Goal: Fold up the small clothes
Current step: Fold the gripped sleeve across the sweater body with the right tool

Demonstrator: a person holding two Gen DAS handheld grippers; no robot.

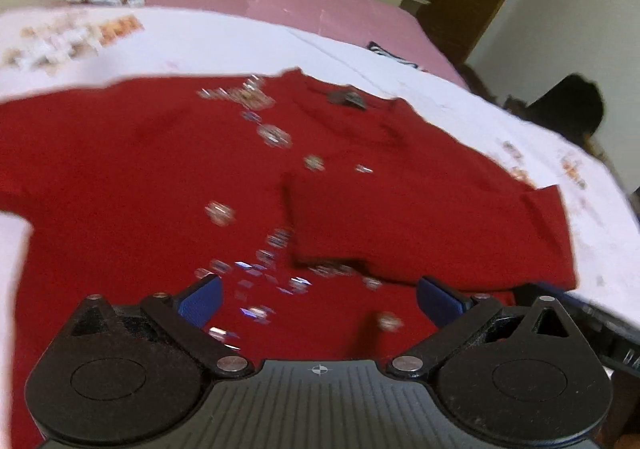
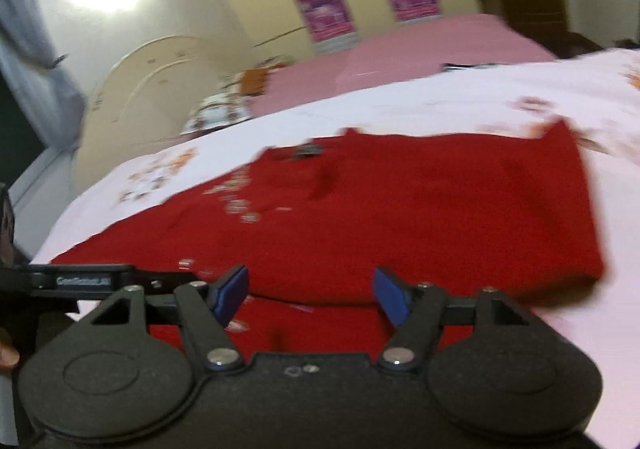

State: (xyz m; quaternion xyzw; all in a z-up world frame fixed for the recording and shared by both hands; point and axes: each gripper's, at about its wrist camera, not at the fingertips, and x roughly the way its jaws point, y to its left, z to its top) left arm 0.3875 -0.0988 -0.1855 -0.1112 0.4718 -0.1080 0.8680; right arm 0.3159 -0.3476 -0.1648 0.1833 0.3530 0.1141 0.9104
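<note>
Jaws wide above red shirt [image 1: 160, 177] hem

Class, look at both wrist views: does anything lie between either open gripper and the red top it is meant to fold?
Nothing visible does. The left gripper and the right gripper are both open directly over the red top, which lies on the white sheet with one side already folded over. Only its own sequins lie on the fabric.

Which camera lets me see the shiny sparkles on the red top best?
The left wrist view. There the sparkles run in a trail down the red top, from its far part to just before the open left gripper. The right wrist view shows only a few blurred ones at the left.
</note>
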